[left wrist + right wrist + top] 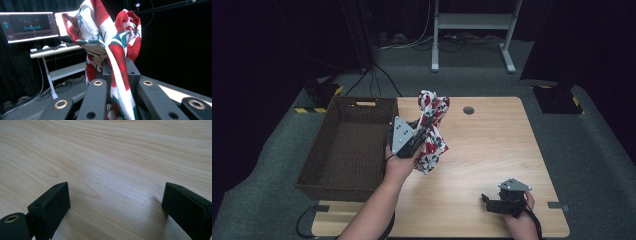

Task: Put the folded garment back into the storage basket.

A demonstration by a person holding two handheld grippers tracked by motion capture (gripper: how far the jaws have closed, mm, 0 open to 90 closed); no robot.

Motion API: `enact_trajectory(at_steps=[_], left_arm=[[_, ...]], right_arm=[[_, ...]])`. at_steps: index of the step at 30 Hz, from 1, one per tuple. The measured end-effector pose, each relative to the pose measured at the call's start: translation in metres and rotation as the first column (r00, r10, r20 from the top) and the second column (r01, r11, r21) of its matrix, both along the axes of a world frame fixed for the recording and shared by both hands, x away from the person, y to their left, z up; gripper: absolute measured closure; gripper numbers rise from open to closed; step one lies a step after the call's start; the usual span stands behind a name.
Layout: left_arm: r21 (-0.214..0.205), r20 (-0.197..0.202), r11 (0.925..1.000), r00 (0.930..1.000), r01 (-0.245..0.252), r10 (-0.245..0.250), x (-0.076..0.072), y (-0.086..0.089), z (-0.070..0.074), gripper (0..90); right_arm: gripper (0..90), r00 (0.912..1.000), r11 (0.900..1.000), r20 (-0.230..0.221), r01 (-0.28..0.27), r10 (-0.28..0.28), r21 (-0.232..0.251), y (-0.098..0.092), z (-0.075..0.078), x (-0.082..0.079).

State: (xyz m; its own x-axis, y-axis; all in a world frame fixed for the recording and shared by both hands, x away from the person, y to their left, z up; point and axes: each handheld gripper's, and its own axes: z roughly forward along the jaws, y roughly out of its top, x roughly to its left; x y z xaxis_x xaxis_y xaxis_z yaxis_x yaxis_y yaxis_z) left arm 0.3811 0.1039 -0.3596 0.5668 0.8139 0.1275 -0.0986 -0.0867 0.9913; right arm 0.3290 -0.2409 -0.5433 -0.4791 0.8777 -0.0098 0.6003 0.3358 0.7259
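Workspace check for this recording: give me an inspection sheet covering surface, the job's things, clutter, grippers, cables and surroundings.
Surface: light wooden table, round hole near its far edge.
Job's things: red, white and green patterned cloth, bunched and lifted off the table; dark wicker basket at the table's left end, nothing seen inside.
Clutter: nothing seen.
Grippers: left gripper shut on the cloth beside the basket, jaws pinching a fold; right gripper low at the near right of the table, jaws open, nothing between them.
Cables: one trails from each gripper; more lie on the floor beyond the table.
Surroundings: grey carpet, white desk frame, lit monitors, dark curtains.
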Motion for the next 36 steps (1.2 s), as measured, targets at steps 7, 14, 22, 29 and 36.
enact_trajectory(at_steps=[7,14,22,29,36], left_arm=[[-0.011,0.042,0.9999,0.9991,0.007,-0.007,-0.005,0.007,0.02,82.6],[-0.005,0.051,0.9999,0.9986,0.012,-0.012,-0.008,0.016,0.03,82.5],[-0.014,0.063,0.9999,0.998,-0.003,0.004,-0.011,0.032,0.038,82.6],[-0.024,0.058,0.9995,0.9981,-0.02,0.022,-0.012,0.047,0.042,82.6],[-0.028,0.062,0.9987,0.9971,-0.043,0.044,-0.013,0.063,0.045,82.6]], right_arm=[[7.5,1.0,1.0,0.0,0.001,-0.001,-0.001,0.0,0.0,0.0],[7.4,1.0,1.0,-0.001,0.001,-0.001,0.0,0.0,0.0,0.0],[7.4,1.0,1.0,-0.001,0.001,-0.001,0.0,0.0,0.0,0.0],[7.4,1.0,1.0,-0.001,0.001,-0.001,0.0,0.0,0.0,0.0],[7.4,1.0,1.0,0.0,0.001,-0.001,-0.001,0.0,0.0,0.0]])
